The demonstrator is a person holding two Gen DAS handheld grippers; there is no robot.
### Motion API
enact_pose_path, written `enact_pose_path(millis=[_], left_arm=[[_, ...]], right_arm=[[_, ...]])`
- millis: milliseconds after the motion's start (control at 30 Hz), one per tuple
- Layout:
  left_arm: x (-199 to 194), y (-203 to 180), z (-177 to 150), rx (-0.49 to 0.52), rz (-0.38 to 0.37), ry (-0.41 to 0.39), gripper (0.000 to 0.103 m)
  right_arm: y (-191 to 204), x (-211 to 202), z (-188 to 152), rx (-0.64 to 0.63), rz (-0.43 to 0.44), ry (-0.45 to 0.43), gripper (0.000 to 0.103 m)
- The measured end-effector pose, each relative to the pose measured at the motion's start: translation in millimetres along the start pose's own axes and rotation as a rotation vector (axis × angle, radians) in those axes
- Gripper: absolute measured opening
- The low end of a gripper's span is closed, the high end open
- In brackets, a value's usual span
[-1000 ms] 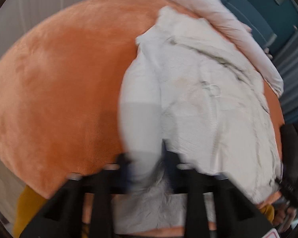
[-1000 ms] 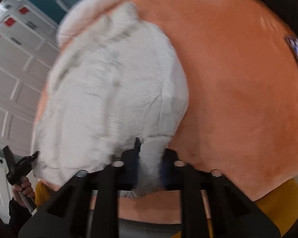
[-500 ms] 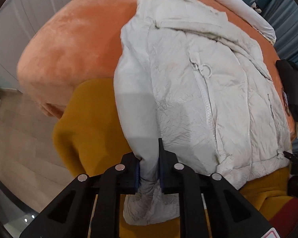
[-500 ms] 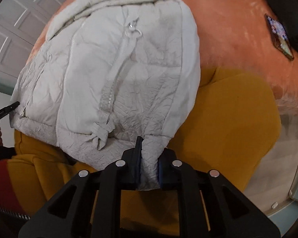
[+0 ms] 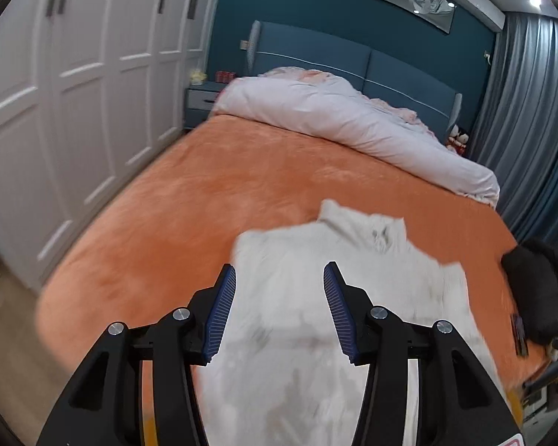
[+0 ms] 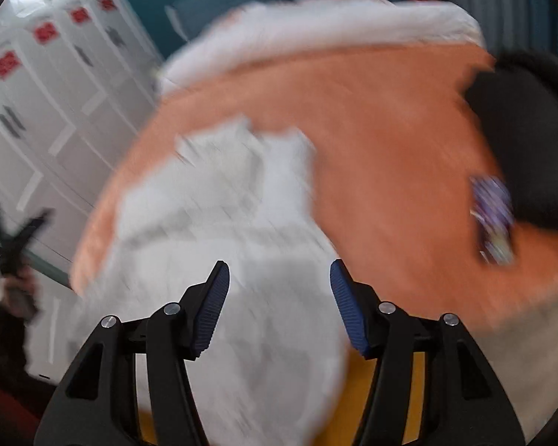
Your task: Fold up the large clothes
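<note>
A white padded jacket (image 5: 316, 316) lies on the orange bed cover (image 5: 189, 200), collar toward the headboard, hem hanging over the near edge. It is blurred in the right wrist view (image 6: 234, 245). My left gripper (image 5: 279, 308) is open and empty above the jacket's lower part. My right gripper (image 6: 279, 304) is open and empty above the same jacket. The other gripper shows at the left edge of the right wrist view (image 6: 15, 238).
A white duvet (image 5: 353, 122) is bunched by the blue headboard. A black garment (image 5: 535, 290) and a phone (image 6: 493, 219) lie on the bed's right side. White wardrobes (image 5: 55, 111) line the left wall, curtains (image 5: 532, 111) the right.
Both grippers were shut on the jacket's hem and have let go. They now stand open, lifted and tilted toward the headboard. The jacket lies on the bed.
</note>
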State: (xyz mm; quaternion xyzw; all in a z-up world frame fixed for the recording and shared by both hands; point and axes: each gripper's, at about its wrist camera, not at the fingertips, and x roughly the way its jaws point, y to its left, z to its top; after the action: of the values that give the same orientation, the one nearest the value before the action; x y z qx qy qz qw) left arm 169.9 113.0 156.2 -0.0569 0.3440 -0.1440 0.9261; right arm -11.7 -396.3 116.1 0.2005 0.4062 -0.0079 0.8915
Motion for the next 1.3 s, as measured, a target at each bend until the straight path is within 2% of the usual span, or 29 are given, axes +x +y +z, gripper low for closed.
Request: enact_pose_path(millis=[100, 133, 200, 267, 400, 467, 533, 667, 733, 767, 833, 867, 900, 933, 967, 1000, 1033, 1100, 1167, 1233, 1300], left_arm=[[79, -11, 18, -0.023, -0.028, 0.025, 0.048], [103, -20, 21, -0.031, -0.012, 0.034, 0.047], [154, -31, 26, -0.035, -0.024, 0.068, 0.047], [199, -33, 27, -0.050, 0.023, 0.088, 0.045], [260, -16, 14, -0.106, 0.046, 0.188, 0.044], [272, -4, 1, -0.118, 0.049, 0.209, 0.043], [283, -1, -14, -0.086, 0.060, 0.213, 0.043], [289, 2, -34, -0.061, 0.057, 0.173, 0.044], [290, 1, -39, -0.051, 0.060, 0.159, 0.044], [290, 1, -40, -0.049, 0.061, 0.154, 0.044], [290, 3, -42, -0.060, 0.049, 0.144, 0.044], [290, 5, -44, -0.066, 0.041, 0.138, 0.044], [291, 4, -44, -0.066, 0.040, 0.137, 0.044], [292, 3, -44, -0.061, 0.045, 0.140, 0.044], [293, 2, -45, -0.058, 0.049, 0.141, 0.044], [293, 2, -44, -0.054, 0.052, 0.141, 0.044], [292, 2, -45, -0.053, 0.053, 0.141, 0.044], [292, 2, -45, -0.056, 0.051, 0.141, 0.044], [292, 1, -44, -0.052, 0.054, 0.142, 0.044], [290, 3, -43, -0.056, 0.051, 0.145, 0.044], [280, 0, -32, -0.053, 0.072, 0.147, 0.044]], right_arm=[[47, 58, 50, -0.126, 0.072, -0.070, 0.055], [60, 77, 63, -0.157, 0.081, -0.079, 0.055], [95, 138, 95, -0.193, 0.128, -0.059, 0.055], [128, 201, 127, -0.210, 0.161, -0.023, 0.055], [184, 297, 166, -0.252, 0.150, 0.023, 0.055], [204, 346, 186, -0.247, 0.151, 0.042, 0.054], [213, 378, 194, -0.232, 0.137, 0.058, 0.055], [220, 453, 201, -0.179, 0.111, 0.140, 0.055], [223, 482, 195, -0.187, 0.119, 0.212, 0.018], [224, 487, 193, -0.206, 0.121, 0.227, 0.005], [217, 466, 202, -0.194, 0.124, 0.104, 0.004], [199, 456, 209, -0.120, 0.152, 0.045, 0.004], [185, 455, 210, -0.077, 0.154, 0.031, 0.000], [175, 463, 208, -0.073, 0.072, 0.029, 0.000], [165, 478, 205, -0.092, -0.032, 0.069, 0.000], [147, 497, 201, -0.061, -0.040, 0.172, 0.000], [135, 493, 202, -0.011, -0.009, 0.169, 0.000], [121, 448, 210, 0.053, 0.049, 0.048, 0.000], [113, 407, 211, 0.045, 0.074, -0.019, 0.001], [96, 364, 202, -0.009, 0.024, -0.052, 0.004], [74, 342, 187, -0.028, -0.024, -0.035, 0.004]])
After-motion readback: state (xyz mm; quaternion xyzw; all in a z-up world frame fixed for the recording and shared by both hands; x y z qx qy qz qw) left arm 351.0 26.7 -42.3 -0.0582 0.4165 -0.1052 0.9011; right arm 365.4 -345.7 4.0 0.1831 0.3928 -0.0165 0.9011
